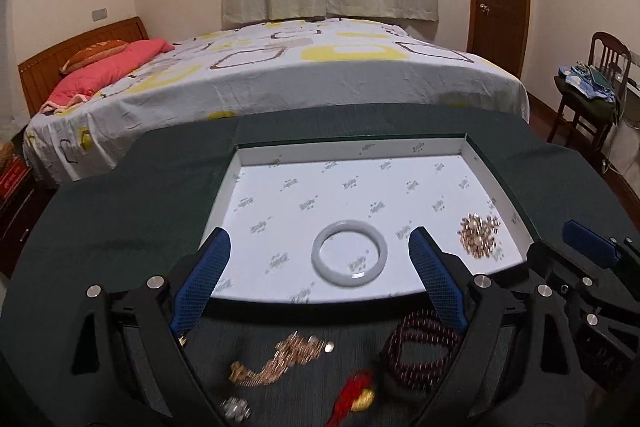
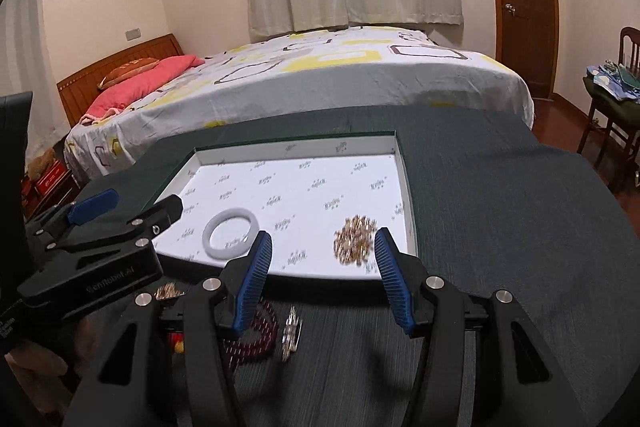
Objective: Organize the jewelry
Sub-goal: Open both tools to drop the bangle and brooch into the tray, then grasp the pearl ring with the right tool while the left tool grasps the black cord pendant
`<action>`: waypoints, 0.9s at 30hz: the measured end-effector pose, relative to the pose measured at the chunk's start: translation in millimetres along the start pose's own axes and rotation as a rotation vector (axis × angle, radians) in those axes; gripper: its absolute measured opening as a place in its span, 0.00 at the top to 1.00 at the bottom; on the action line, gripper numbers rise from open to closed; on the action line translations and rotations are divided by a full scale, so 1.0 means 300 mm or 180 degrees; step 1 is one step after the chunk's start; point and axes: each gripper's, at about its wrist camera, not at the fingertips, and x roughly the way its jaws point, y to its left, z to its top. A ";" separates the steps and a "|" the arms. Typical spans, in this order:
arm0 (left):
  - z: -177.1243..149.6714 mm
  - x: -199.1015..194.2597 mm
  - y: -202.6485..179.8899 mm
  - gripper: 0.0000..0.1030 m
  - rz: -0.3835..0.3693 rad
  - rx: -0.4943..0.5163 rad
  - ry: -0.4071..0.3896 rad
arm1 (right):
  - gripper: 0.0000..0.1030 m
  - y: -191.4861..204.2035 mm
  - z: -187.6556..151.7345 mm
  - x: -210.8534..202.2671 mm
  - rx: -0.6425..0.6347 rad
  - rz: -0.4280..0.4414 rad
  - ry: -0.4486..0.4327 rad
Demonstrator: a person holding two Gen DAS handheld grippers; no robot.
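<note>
A shallow white-lined box (image 1: 496, 179) (image 2: 394, 151) lies on the dark green table. In it are a white bangle (image 1: 349, 252) (image 2: 230, 233) and a heap of gold chain (image 1: 480, 235) (image 2: 355, 238). In front of the box lie a gold bracelet (image 1: 280, 359), a dark red bead bracelet (image 1: 420, 351) (image 2: 256, 339), a red-tasselled charm (image 1: 354, 397) and a silver piece (image 2: 291, 337). My left gripper (image 1: 320, 247) is open over the box's near edge, astride the bangle. My right gripper (image 2: 322, 245) is open, empty, beside the gold heap.
The right gripper's body (image 1: 592, 251) shows at the right of the left wrist view; the left gripper's body (image 2: 104, 247) shows at the left of the right wrist view. A bed (image 1: 280, 75) stands behind the table, a chair (image 1: 596, 87) at right.
</note>
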 end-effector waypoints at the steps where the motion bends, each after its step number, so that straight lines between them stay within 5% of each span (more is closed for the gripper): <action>1: -0.013 -0.022 0.005 0.14 0.0029 0.0009 -0.0028 | 0.49 0.005 -0.014 -0.009 -0.0010 0.0001 0.0011; 13: -0.233 -0.191 0.116 0.14 0.0405 -0.0136 0.0009 | 0.49 0.107 -0.228 -0.113 -0.0169 0.0147 0.0128; 27: -0.420 -0.258 0.207 0.14 0.0525 -0.0324 0.0278 | 0.50 0.218 -0.388 -0.089 -0.0452 0.0281 0.0451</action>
